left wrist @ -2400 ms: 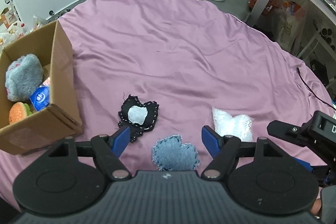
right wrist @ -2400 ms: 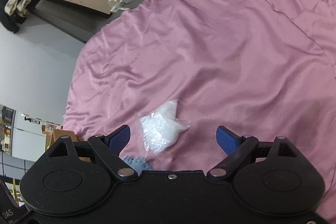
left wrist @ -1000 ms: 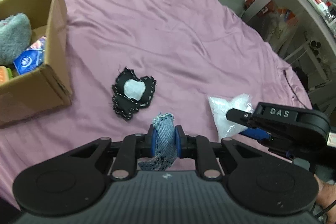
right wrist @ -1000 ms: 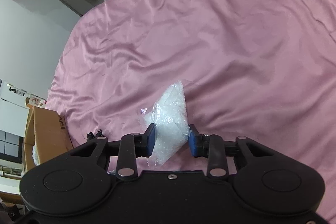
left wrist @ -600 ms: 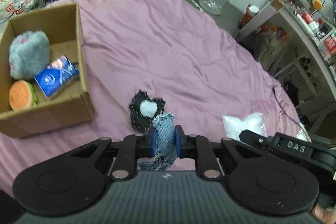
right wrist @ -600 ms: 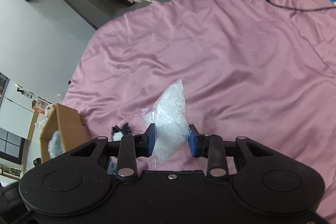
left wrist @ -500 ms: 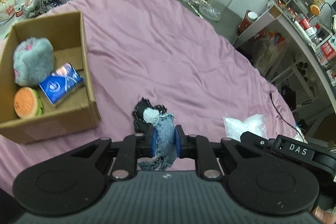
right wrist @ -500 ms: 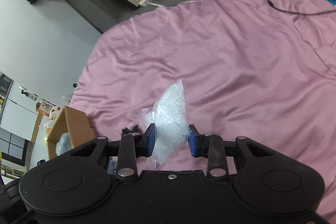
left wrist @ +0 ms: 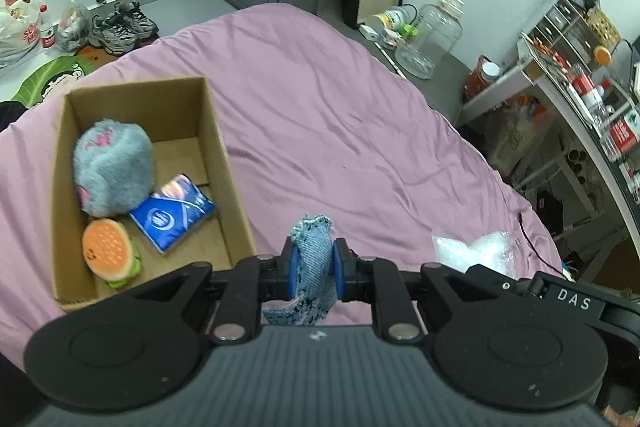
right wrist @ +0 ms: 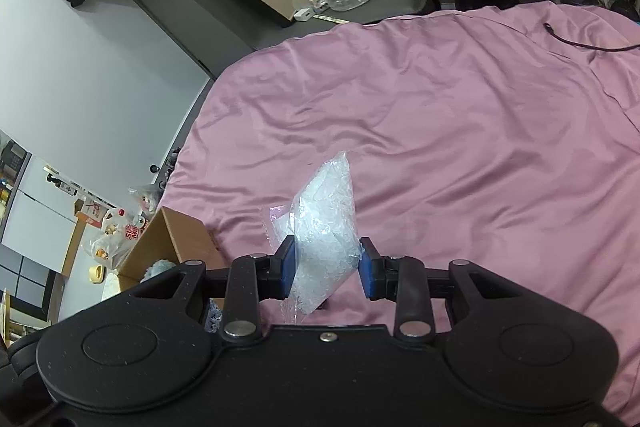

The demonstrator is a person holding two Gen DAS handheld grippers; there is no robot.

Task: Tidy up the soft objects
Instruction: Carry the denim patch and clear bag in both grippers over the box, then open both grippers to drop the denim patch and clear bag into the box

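Note:
My left gripper [left wrist: 313, 267] is shut on a frayed blue denim patch [left wrist: 314, 259] and holds it above the pink bed sheet, just right of an open cardboard box [left wrist: 224, 163]. The box holds a grey plush [left wrist: 114, 167], a blue packet [left wrist: 172, 213] and an orange burger toy [left wrist: 108, 249]. My right gripper [right wrist: 326, 267] is shut on a clear bag of white filling [right wrist: 326, 227], lifted off the sheet; the bag also shows in the left wrist view [left wrist: 474, 247]. The box shows at lower left in the right wrist view [right wrist: 172, 239]. The black patch is hidden.
The pink sheet [left wrist: 320, 115] covers the bed. A black cable [right wrist: 580, 43] lies on its far right part. A glass jar [left wrist: 434, 35] and a brown board stand beyond the bed. Shelves with clutter [left wrist: 580, 75] stand at right. Shoes [left wrist: 120, 25] lie on the floor.
Both grippers have risen with their loads. The left gripper has shifted so the box sits closer to centre; the black patch has passed out of sight behind the denim.

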